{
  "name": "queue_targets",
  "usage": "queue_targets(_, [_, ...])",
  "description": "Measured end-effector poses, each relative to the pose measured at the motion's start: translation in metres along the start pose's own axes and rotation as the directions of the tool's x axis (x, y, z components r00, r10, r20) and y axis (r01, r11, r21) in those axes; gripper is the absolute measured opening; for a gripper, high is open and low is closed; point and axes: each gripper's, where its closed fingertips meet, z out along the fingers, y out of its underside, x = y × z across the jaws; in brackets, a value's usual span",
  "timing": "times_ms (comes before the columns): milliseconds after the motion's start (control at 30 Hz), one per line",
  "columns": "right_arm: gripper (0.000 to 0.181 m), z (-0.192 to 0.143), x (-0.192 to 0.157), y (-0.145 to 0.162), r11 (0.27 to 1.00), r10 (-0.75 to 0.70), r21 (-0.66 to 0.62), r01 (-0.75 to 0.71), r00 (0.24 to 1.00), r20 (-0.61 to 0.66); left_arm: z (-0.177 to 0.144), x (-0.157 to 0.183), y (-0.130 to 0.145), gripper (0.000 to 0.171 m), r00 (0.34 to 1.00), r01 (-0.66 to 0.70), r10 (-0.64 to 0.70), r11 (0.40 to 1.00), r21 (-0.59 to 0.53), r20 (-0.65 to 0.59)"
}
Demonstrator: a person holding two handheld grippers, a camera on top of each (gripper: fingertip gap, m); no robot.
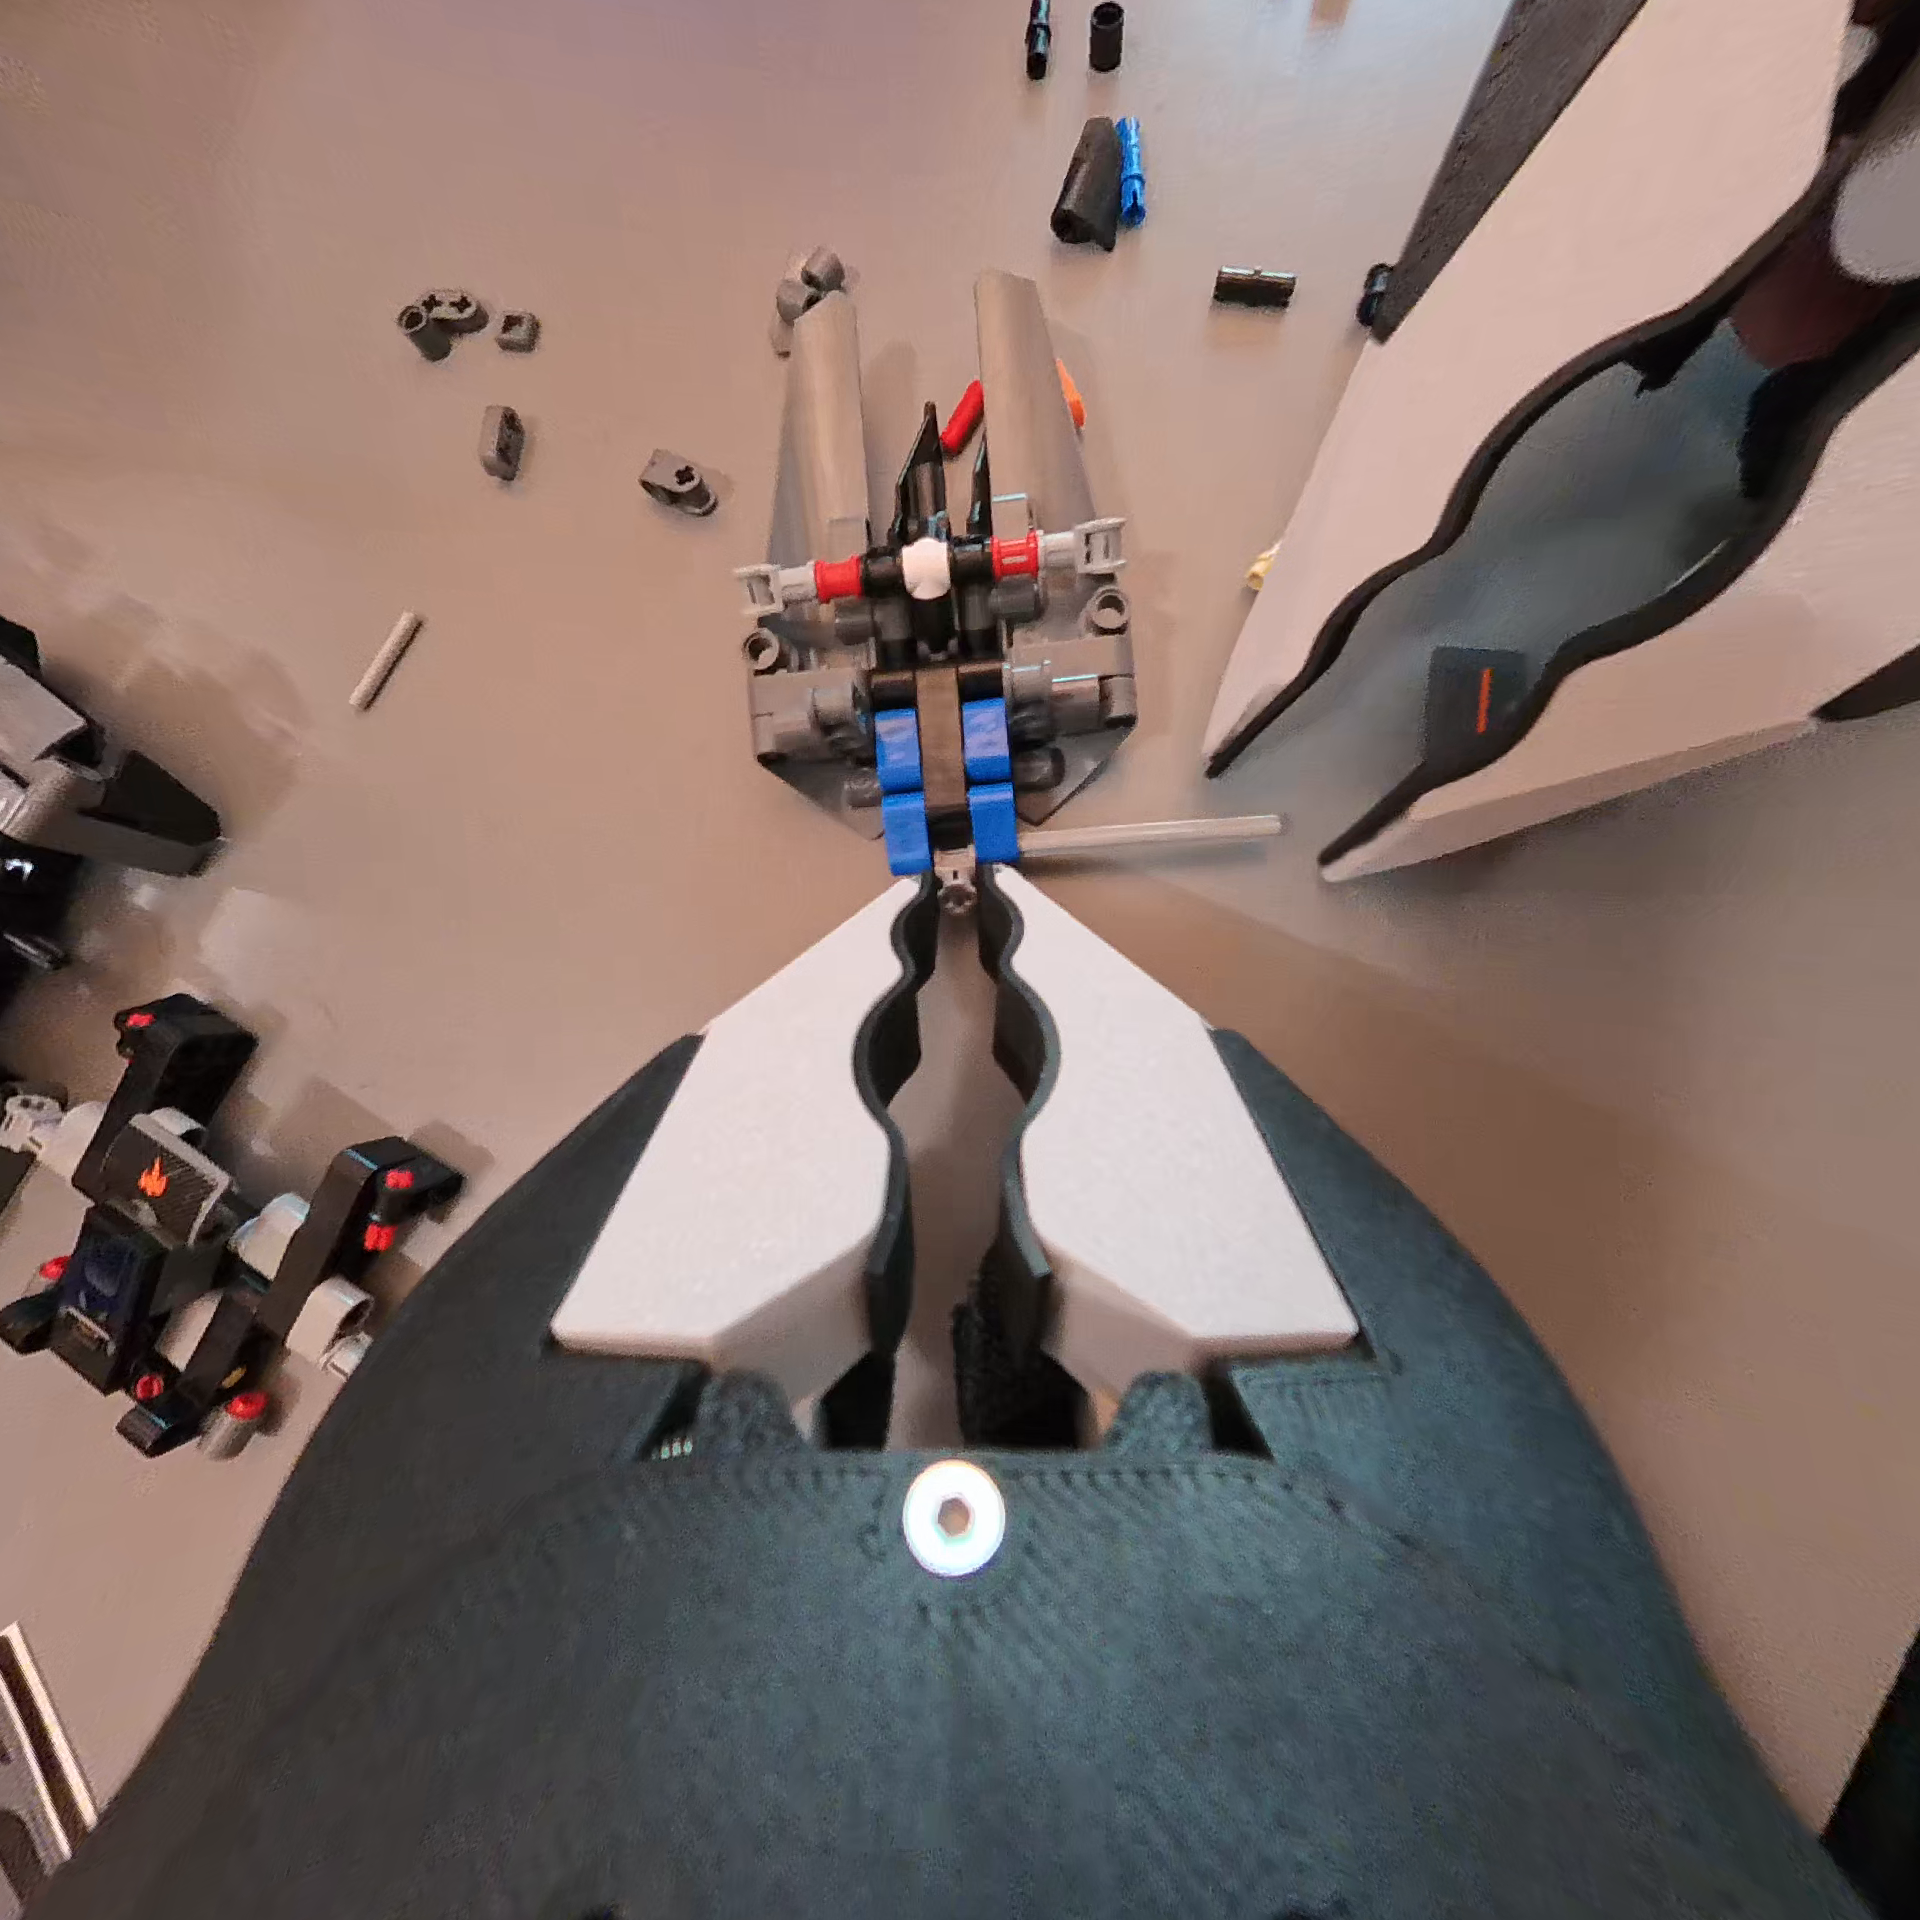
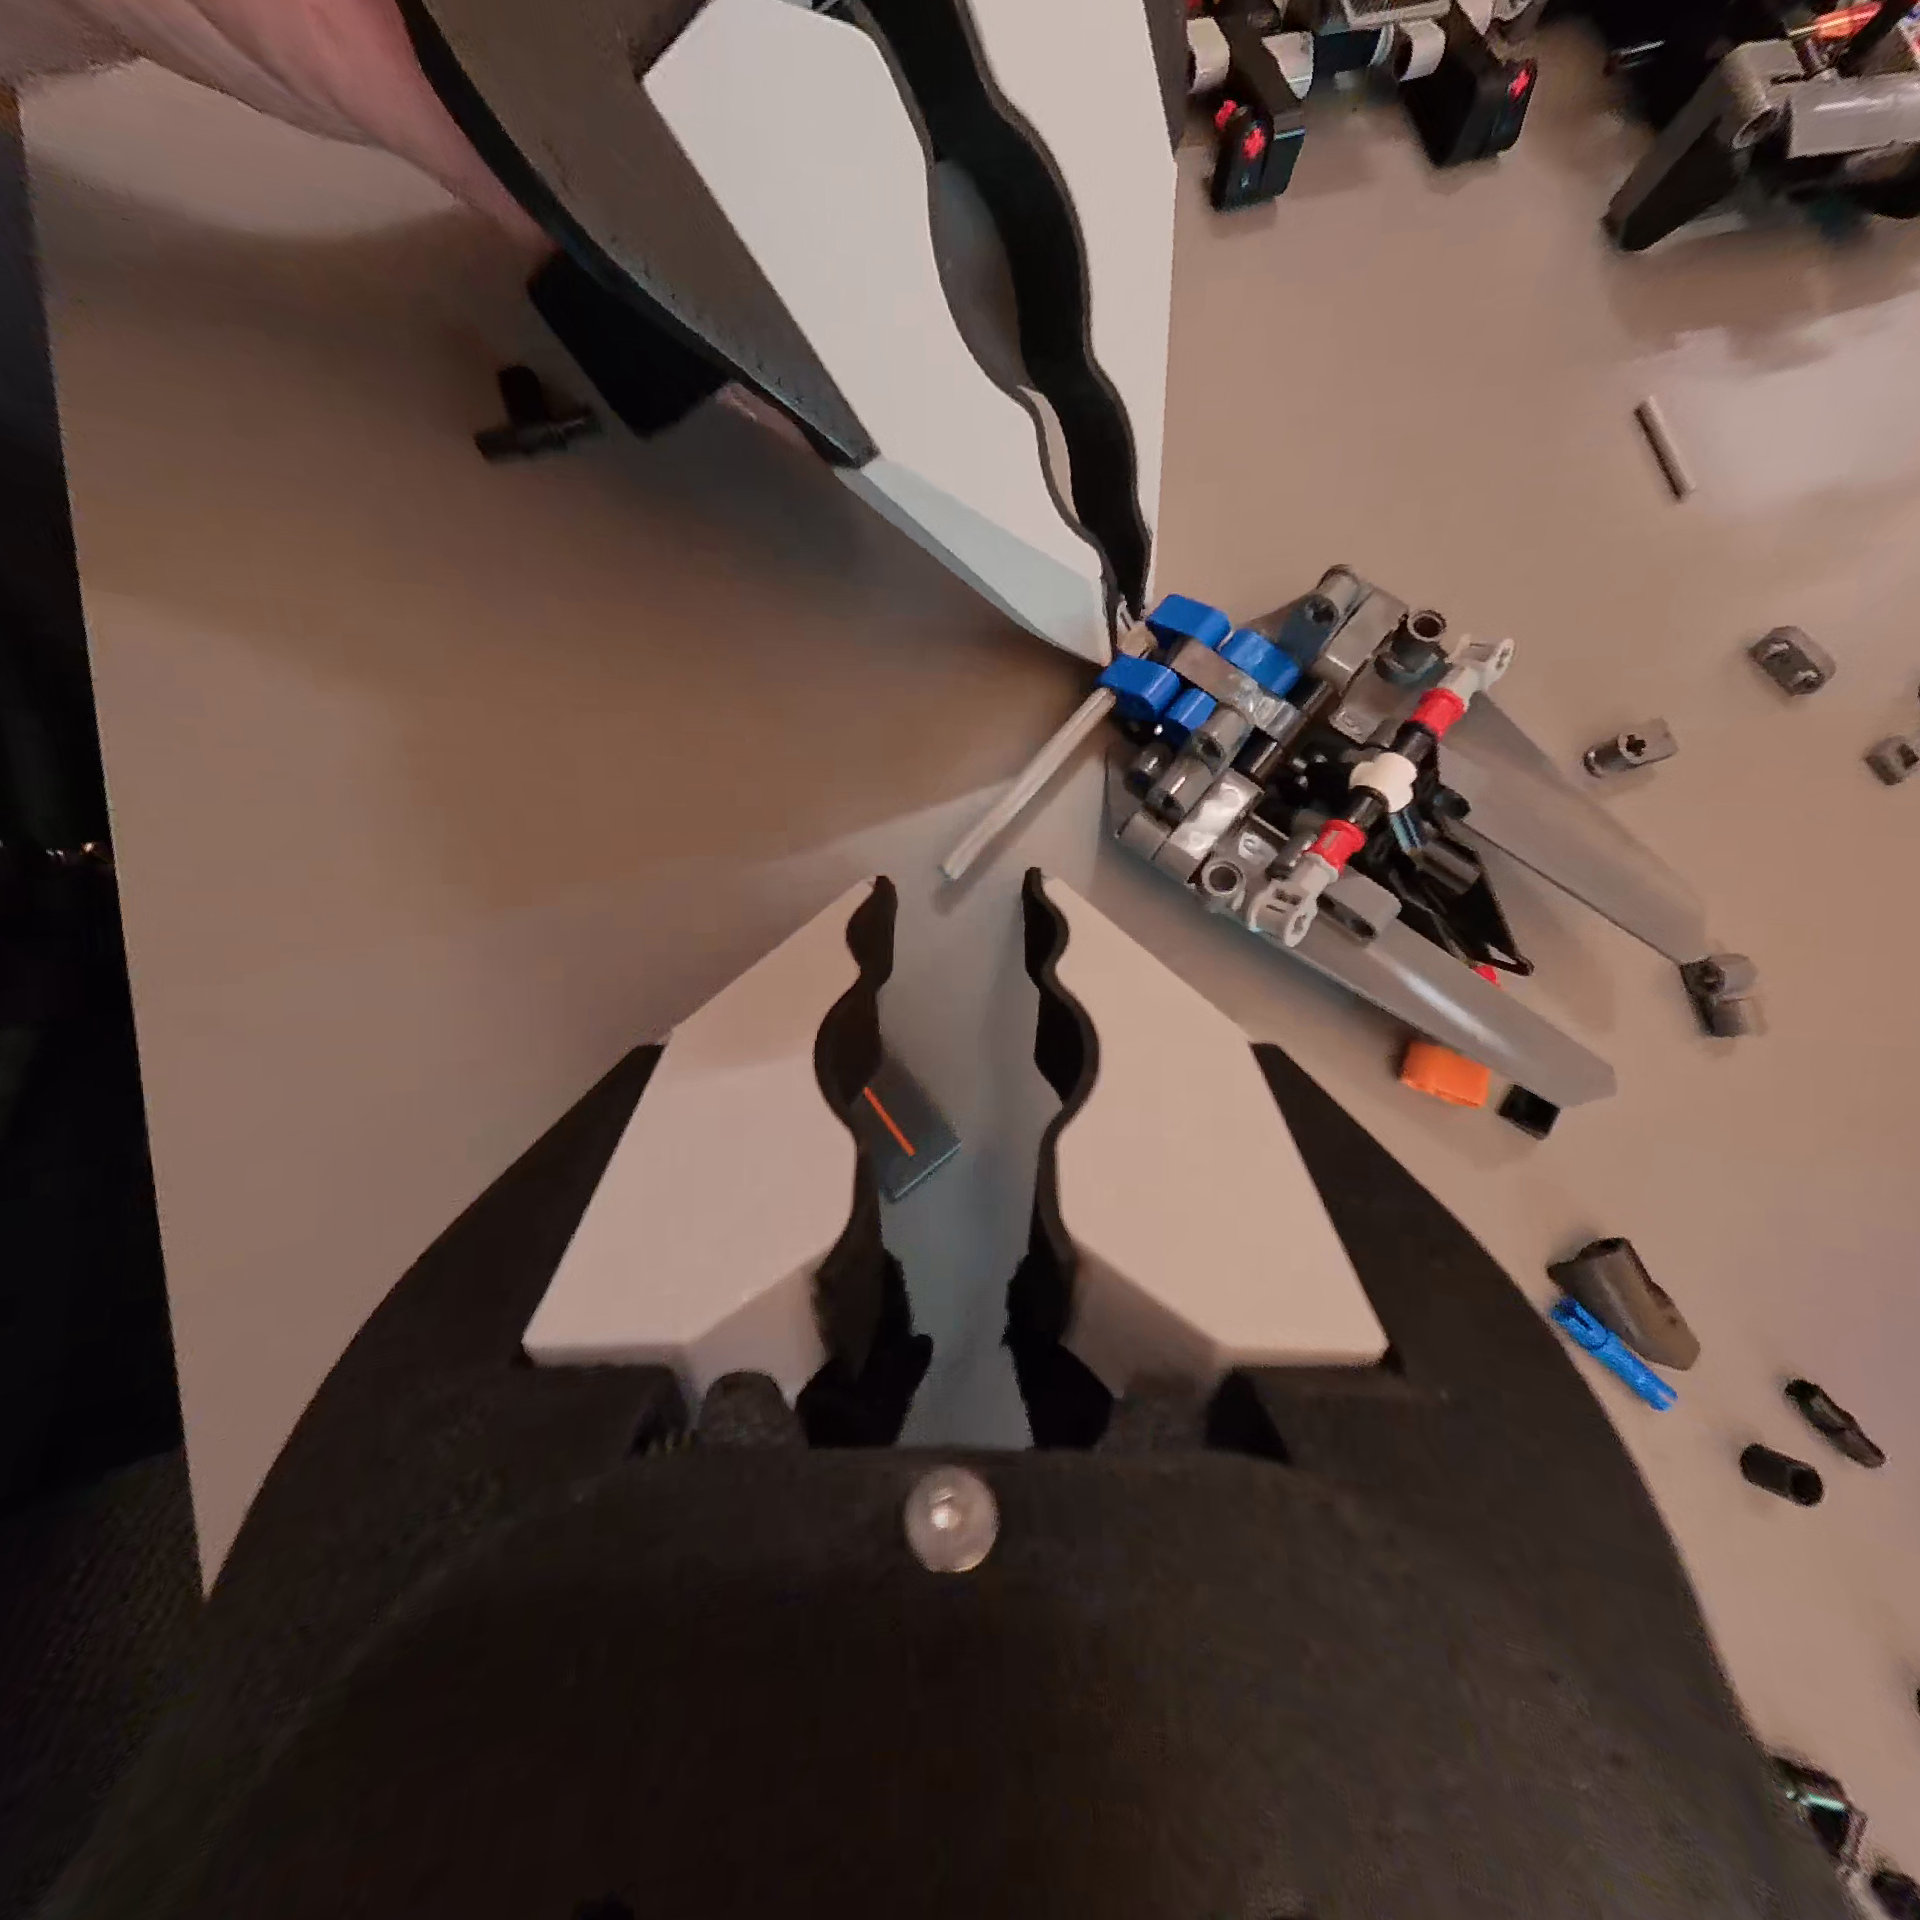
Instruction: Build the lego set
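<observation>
Left gripper (image 1: 956,899) pinching grey connector (image 1: 956,896) at model's (image 1: 940,623) blue end; right gripper (image 2: 956,883) spread, empty, near grey axle (image 2: 1023,800) beside model; insertion likely underway, steady alignment needed next.

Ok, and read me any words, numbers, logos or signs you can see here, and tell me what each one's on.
No words or numbers can be read in either view.
Orange flame sign, no lettering: on a grey tile of the black model at left.
Orange stripe, no lettering: on a loose dark tile.
</observation>
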Motion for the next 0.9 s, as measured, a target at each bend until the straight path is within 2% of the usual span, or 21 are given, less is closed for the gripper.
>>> queue_targets(433, [0.024,0.0036,-0.0018,-0.0031,0.998,0.013,0.056,-0.015,1.000,0.022,0.0009,-0.0011,0.0008,0.005,1.000,0.011,-0.011,1.000,0.020,-0.014])
queue_targets(900, [0.006,0.0059,0.0000,-0.0050,0.996,0.013,0.089,-0.014,1.000,0.021,0.0012,-0.0017,0.0021,0.005,1.000,0.017,-0.017,0.999,0.028,-0.010])
